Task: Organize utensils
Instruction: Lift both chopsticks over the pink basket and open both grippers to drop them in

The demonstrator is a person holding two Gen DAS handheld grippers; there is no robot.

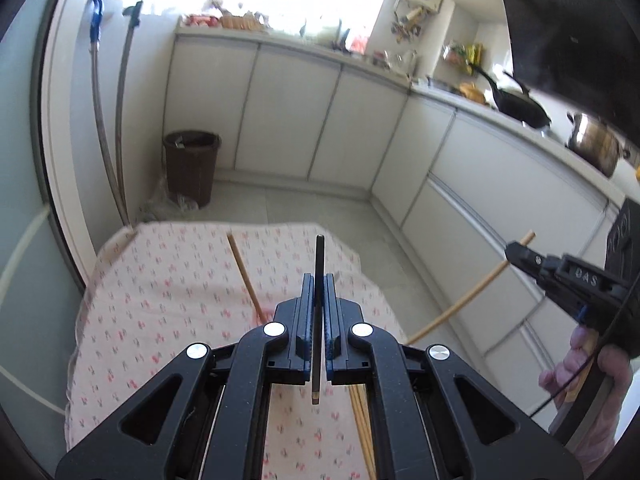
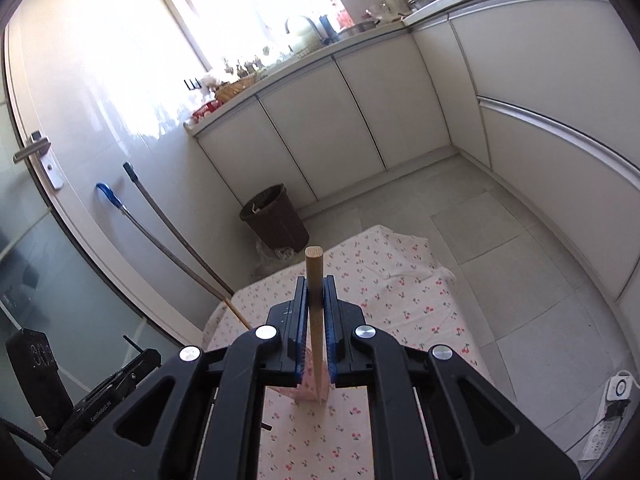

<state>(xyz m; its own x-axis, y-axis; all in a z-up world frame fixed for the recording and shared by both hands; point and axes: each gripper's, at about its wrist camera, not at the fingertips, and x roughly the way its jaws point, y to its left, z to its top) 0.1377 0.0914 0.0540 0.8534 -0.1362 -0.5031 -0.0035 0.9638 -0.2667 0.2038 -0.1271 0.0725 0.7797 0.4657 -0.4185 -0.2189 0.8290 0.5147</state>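
My left gripper (image 1: 319, 284) is shut on a thin dark chopstick (image 1: 318, 264) and holds it above a table with a cherry-print cloth (image 1: 160, 288). My right gripper (image 2: 314, 286) is shut on a light wooden stick (image 2: 314, 276); it also shows in the left wrist view (image 1: 516, 250), off the table's right side, with the wooden stick (image 1: 460, 304) slanting down-left. A wooden chopstick (image 1: 246, 276) lies on the cloth ahead-left of the left gripper. More wooden chopsticks (image 1: 360, 420) lie under it. A pink holder (image 2: 308, 394) stands on the cloth (image 2: 400, 300) below the right gripper.
A brown waste bin (image 1: 192, 168) stands on the tiled floor by two mop handles (image 1: 120, 120) leaning on the wall. White cabinets (image 1: 288, 112) run along the back and right, with a black wok (image 1: 520, 108) and steel pot (image 1: 596, 144) on the counter. A power strip (image 2: 608, 420) lies on the floor.
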